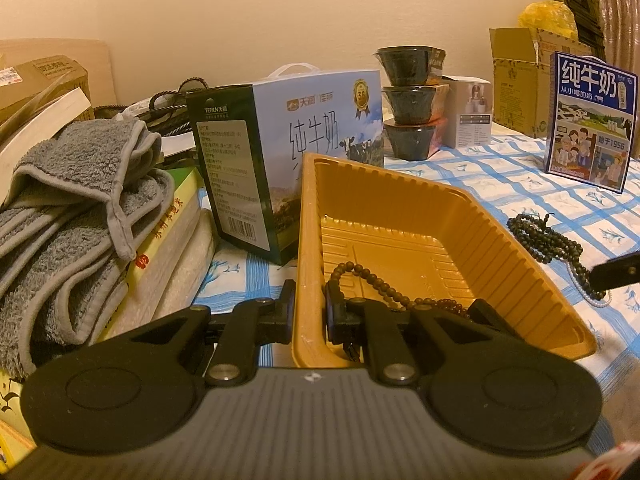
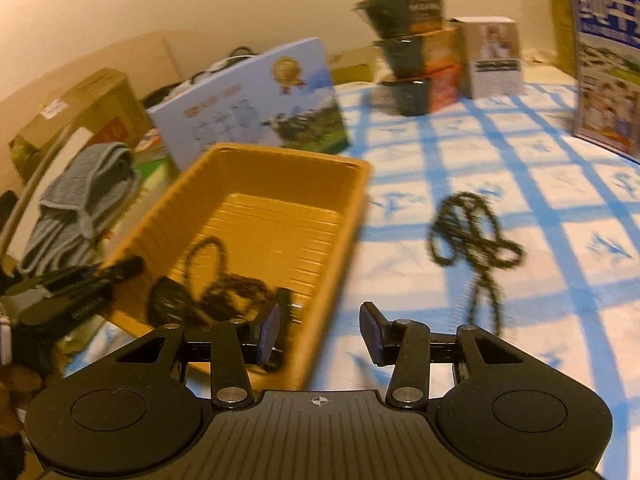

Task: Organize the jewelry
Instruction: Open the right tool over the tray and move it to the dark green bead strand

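Left tongs (image 1: 308, 312) clamped on the near left wall of the yellow plastic tray (image 1: 404, 196), one pad outside the rim, the other inside. Tray resting on the worktop (image 1: 520, 184), covered by a blue-and-white checked cloth. Inside the tray, at its near end, a brown bead strand (image 1: 372, 280) lying in loose loops just beside the inner pad.

Right tongs (image 2: 320, 334) apart, gripping nothing, hovering over the tray's near right corner with the left pad above the tray's inside and the right pad above the cloth. Right-wrist view motion-blurred.

Dark bead strand (image 2: 472, 240) coiled on the cloth to the right of the tray, clear of its wall. A white bead strand (image 1: 596, 300) partly under it, mostly hidden.

Behind the tray, a blue milk carton box (image 1: 288, 152) standing upright, close to the tray's far left corner. Left of it, folded grey towels (image 1: 76, 208) piled on books. Farther back, three stacked dark bowls (image 1: 412, 100), a small white box (image 1: 472, 112), and a second milk box (image 1: 592, 120) at far right.
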`<move>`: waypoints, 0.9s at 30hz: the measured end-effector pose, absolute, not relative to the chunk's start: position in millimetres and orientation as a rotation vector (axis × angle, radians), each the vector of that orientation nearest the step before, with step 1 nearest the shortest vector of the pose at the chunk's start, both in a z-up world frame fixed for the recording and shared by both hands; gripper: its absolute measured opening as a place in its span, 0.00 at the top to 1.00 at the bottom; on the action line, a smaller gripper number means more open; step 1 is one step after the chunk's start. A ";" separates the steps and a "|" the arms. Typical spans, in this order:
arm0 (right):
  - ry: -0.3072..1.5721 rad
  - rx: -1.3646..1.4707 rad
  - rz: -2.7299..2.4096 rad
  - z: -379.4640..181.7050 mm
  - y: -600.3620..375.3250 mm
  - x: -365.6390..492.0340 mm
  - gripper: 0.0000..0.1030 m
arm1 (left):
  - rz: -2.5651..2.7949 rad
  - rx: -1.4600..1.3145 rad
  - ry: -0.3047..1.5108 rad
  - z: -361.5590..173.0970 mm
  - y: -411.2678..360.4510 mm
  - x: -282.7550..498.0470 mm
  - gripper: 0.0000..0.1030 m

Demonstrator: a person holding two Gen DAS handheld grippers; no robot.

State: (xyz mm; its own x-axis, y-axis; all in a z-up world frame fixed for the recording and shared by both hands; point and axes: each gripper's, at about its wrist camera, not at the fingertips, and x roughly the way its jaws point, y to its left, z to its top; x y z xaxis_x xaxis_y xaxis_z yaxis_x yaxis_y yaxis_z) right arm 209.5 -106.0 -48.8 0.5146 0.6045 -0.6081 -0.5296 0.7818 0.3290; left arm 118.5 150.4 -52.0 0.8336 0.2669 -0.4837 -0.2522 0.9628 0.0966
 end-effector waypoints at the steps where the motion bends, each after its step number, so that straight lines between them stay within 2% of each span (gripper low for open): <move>1: 0.773 0.104 0.663 -49.8 -112.3 209.5 0.56 | 0.275 0.029 0.516 -52.0 150.5 118.3 0.87; 27: 0.815 0.106 0.430 -65.4 -189.6 215.5 0.56 | 0.279 0.020 0.527 -55.0 155.1 120.2 0.87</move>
